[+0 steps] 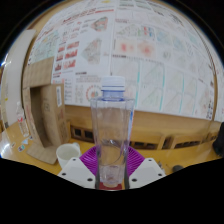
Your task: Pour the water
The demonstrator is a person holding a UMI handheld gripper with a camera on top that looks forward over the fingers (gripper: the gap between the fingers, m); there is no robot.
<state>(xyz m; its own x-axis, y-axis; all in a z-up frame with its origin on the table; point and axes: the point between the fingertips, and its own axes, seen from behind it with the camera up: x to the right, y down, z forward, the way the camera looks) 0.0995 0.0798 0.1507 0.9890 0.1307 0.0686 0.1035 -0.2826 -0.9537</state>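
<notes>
Light is even and fairly bright, warm in tone, with no single source showing. The poster wall (120, 50) at twelve o'clock is well lit but its print is too soft to read. Strong fisheye bending curves the wooden ledge (170, 125) and the wall toward three and nine o'clock. The clear plastic bottle (112, 130) carries pale highlights. Shadows are faint and soft.

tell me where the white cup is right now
In the gripper view the white cup stands on the table just left of the clear bottle, which the hand-held gripper holds between its fingers, with a cardboard box behind it.
</notes>
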